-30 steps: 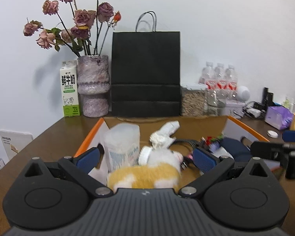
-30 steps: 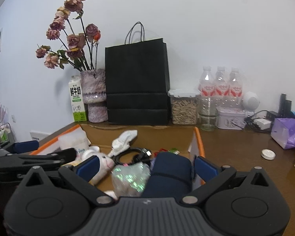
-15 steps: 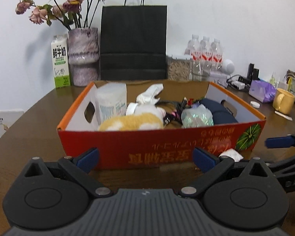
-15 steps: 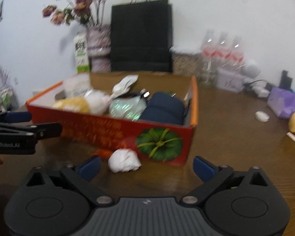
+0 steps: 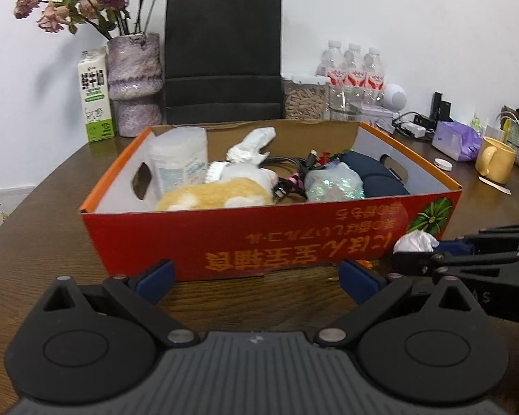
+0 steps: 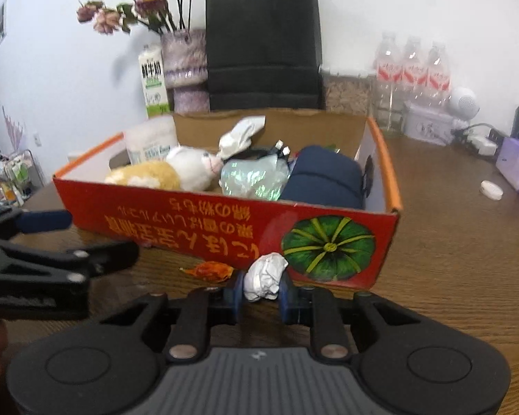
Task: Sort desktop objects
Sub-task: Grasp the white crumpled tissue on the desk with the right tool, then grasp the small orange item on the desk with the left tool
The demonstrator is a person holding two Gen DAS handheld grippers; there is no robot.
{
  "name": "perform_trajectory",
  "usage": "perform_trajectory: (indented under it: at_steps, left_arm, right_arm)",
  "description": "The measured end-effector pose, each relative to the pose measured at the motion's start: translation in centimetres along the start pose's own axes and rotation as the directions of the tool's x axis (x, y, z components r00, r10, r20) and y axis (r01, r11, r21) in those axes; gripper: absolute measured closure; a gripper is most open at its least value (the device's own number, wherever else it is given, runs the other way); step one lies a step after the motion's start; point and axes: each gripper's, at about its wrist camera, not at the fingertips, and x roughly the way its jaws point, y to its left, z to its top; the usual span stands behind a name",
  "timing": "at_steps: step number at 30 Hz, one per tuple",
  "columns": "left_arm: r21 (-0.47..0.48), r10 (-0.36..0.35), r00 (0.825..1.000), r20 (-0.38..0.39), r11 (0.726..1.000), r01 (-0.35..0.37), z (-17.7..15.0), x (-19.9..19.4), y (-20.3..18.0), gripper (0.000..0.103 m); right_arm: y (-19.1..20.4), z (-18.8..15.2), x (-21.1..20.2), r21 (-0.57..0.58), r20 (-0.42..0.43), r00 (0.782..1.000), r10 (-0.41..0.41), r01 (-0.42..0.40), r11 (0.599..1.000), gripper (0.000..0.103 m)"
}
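A crumpled white paper ball (image 6: 264,276) lies on the brown table in front of the red cardboard box (image 6: 190,223). My right gripper (image 6: 261,288) has its jaws closing, and the blue pads touch the ball on both sides. From the left wrist view the ball (image 5: 415,242) shows at the box's (image 5: 225,238) right front corner, with the right gripper (image 5: 429,254) around it. My left gripper (image 5: 256,276) stands open and holds nothing, just short of the box's front wall. The box holds a plush toy (image 5: 218,193), a navy pouch (image 6: 321,176) and other items.
An orange scrap (image 6: 209,271) lies left of the ball. Behind the box stand a black paper bag (image 5: 223,55), a vase of dried roses (image 5: 135,83), a milk carton (image 5: 95,97) and water bottles (image 5: 354,72). A yellow mug (image 5: 494,159) and purple tissue pack (image 5: 458,140) sit at the right.
Both grippers drew back from over the box and sank to the table in front of it. The right jaws narrowed from wide open onto the paper ball.
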Motion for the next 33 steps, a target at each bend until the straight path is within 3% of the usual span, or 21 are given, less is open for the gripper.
perform_trajectory:
  at_steps: [10, 20, 33]
  left_arm:
    - [0.001, -0.002, 0.999, -0.048, 1.0, 0.002, 0.5, 1.7, -4.1, 0.002]
    - [-0.036, 0.046, 0.993, -0.112, 0.998, -0.05, 0.6, 4.0, -6.5, 0.022]
    - [-0.033, 0.084, 0.99, -0.117, 0.996, -0.089, 0.5, 4.7, -7.4, 0.029]
  right_arm:
    - [-3.2, -0.6, -2.4, 0.021, 0.043, 0.999, -0.02, 0.019, 1.0, 0.083]
    - [-6.2, -1.0, -2.5, 0.041, 0.065, 0.997, -0.041, 0.038, 0.998, 0.083]
    - [-6.4, -1.4, -2.5, 0.043, 0.072, 0.997, -0.01, 0.007, 0.999, 0.083]
